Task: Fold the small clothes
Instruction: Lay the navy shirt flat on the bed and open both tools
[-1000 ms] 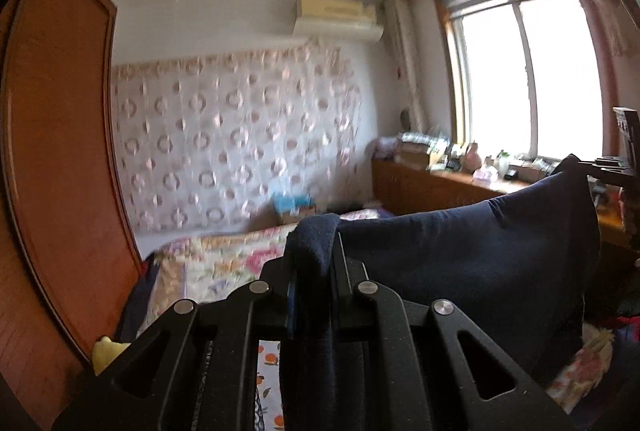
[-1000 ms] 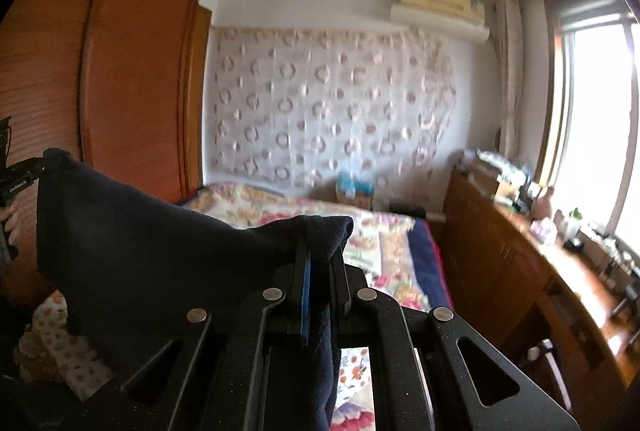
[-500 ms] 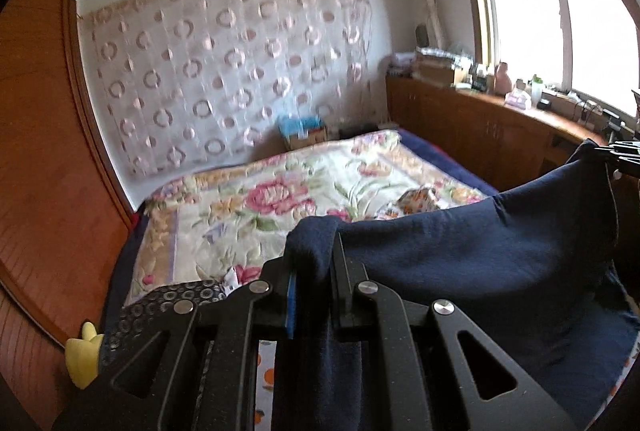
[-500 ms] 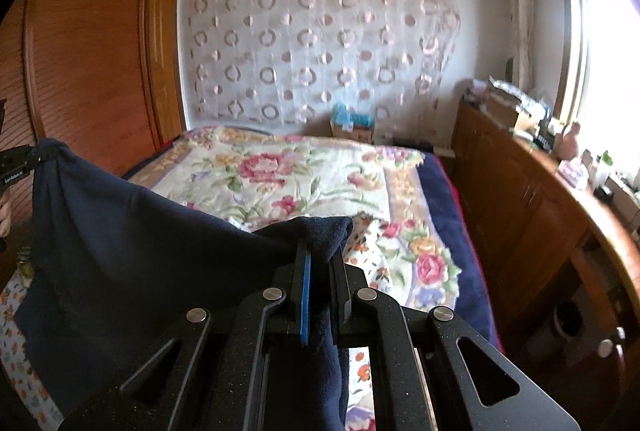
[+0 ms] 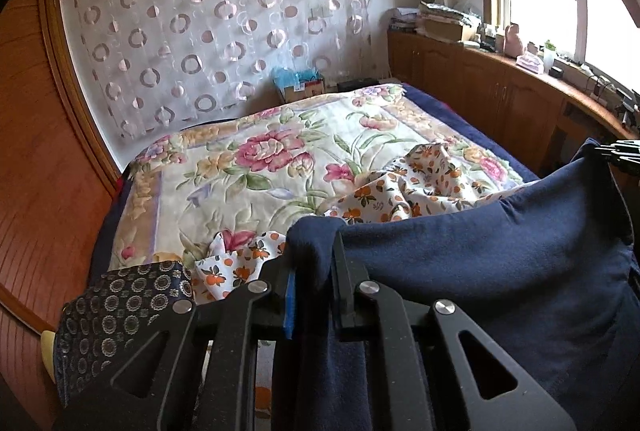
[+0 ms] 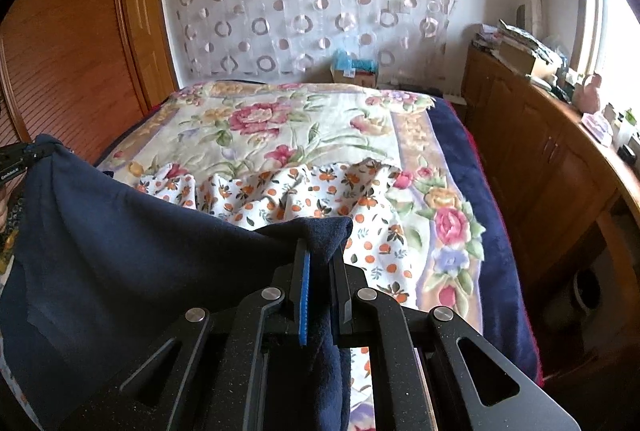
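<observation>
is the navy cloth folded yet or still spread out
Spread, not folded: the navy cloth hangs stretched between the left gripper and right gripper, each clamping a top corner.

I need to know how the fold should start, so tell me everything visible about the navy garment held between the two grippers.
The navy garment is plain dark blue, soft and fleece-like, with no print showing. It hangs spread between the left gripper and the right gripper, each pinching an upper corner, so its top edge sags in a shallow curve between them. Its body drapes down in loose folds. It hangs in front of an orange-print white cloth crumpled on the floral bedspread. What kind of garment it is cannot be told.
</observation>
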Tool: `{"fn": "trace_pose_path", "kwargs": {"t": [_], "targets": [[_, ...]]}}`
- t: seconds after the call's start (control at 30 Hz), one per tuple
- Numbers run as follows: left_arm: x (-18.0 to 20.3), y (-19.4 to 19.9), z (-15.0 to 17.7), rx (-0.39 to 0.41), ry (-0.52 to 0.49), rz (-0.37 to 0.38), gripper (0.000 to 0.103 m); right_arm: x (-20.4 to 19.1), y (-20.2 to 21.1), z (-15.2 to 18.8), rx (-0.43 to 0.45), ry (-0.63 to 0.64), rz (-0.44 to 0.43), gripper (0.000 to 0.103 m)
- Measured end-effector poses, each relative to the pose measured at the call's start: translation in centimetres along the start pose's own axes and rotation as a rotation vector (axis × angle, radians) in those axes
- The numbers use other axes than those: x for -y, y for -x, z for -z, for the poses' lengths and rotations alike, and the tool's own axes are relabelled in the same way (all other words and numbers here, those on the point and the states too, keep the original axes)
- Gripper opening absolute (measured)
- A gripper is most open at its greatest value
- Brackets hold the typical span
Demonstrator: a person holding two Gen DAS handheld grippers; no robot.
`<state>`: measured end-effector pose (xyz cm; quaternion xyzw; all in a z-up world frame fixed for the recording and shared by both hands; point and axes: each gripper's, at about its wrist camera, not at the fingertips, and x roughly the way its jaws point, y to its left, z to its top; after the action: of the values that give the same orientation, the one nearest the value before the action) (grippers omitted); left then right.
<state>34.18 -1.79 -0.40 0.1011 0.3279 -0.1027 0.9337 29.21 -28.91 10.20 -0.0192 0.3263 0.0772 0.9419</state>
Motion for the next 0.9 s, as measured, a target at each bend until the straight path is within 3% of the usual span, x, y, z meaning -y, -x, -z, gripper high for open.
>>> {"fn": "trace_pose_path", "kwargs": {"t": [0.13, 0.2, 0.23, 0.33, 0.37, 0.57, 0.73, 0.9], "targets": [[0.2, 0.2, 0.2, -0.013, -0.012, 0.009, 0.028, -0.5, 0.4, 0.1, -0.029, 0.011, 0.032, 0.014], [0.1, 0.8, 0.4, 0.006, -0.002, 0.014, 0.047, -0.7, 1.1, 0.0, -0.034, 0.005, 0.047, 0.019], [0.1, 1.5, 0.7, 0.016, 0.007, 0.027, 0.049, -0.7, 1.6, 0.0, -0.029, 0.0, 0.045, 0.026], [0.2, 2.5, 1.6, 0.005, 0.022, 0.068, 0.069, -0.8, 4.1, 0.6, -0.008, -0.015, 0.043, 0.051], [0.4, 3.2, 2.3, 0.003, 0.026, 0.09, 0.076, -0.8, 4.8, 1.2, -0.002, -0.023, 0.039, 0.052], [2.2, 4.9, 6.3, -0.025, 0.024, 0.126, 0.079, -1.8, 9.4, 5.7, -0.008, -0.071, -0.001, 0.052], [3.9, 5.5, 9.5, -0.076, 0.022, 0.167, 0.079, -2.3, 11.9, 10.1, -0.074, -0.099, -0.006, 0.052], [5.1, 5.8, 11.3, -0.119, 0.014, 0.189, 0.078, -1.8, 14.1, 12.3, -0.137, -0.148, -0.009, 0.052]]}}
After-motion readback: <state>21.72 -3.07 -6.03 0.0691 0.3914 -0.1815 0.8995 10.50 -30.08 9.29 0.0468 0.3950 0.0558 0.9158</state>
